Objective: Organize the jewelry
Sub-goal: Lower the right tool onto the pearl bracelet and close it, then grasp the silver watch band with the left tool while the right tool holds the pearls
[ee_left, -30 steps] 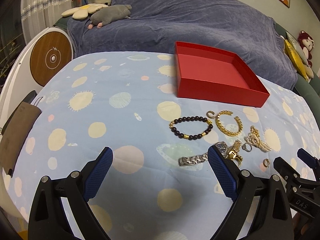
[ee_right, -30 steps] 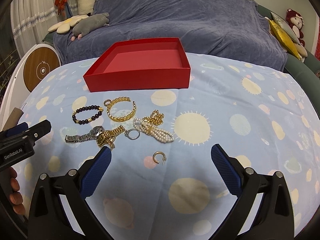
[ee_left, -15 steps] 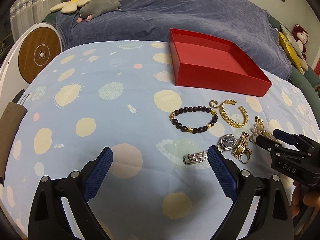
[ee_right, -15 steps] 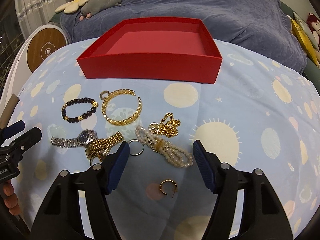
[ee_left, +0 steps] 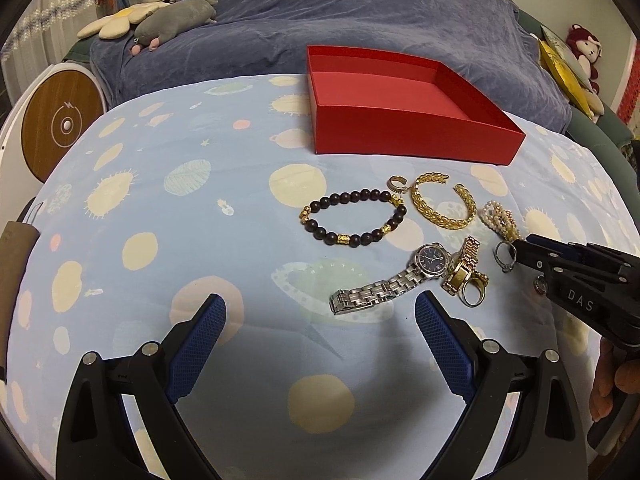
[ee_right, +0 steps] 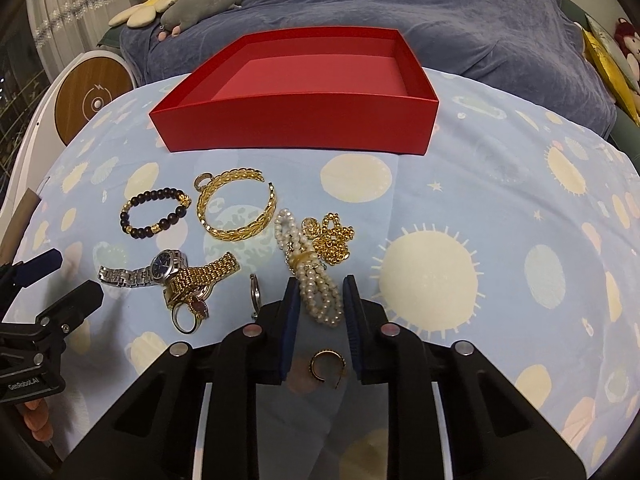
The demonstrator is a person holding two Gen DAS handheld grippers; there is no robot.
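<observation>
An empty red box (ee_right: 296, 92) stands at the back of the cloth, also in the left wrist view (ee_left: 400, 96). Jewelry lies in front: a dark bead bracelet (ee_right: 154, 214), a gold cuff (ee_right: 238, 210), a silver watch (ee_right: 148, 270), a gold watch (ee_right: 200, 278), a gold chain (ee_right: 332, 236), rings, and a pearl bracelet (ee_right: 310, 268). My right gripper (ee_right: 319, 292) has its jaws narrowed around the near end of the pearl bracelet, with slight gaps showing. My left gripper (ee_left: 320, 320) is open and empty, just short of the silver watch (ee_left: 388, 280).
A small gold ring (ee_right: 328, 366) lies between the right gripper's fingers near the camera. A gold ring with a stone (ee_right: 192, 312) lies by the gold watch. A blue-covered sofa (ee_right: 400, 4) with plush toys is behind the table. A round wooden disc (ee_left: 60, 124) stands left.
My right gripper moved forward and down to the pearl bracelet and its jaws closed in around it. My left gripper crept closer to the silver watch, still open.
</observation>
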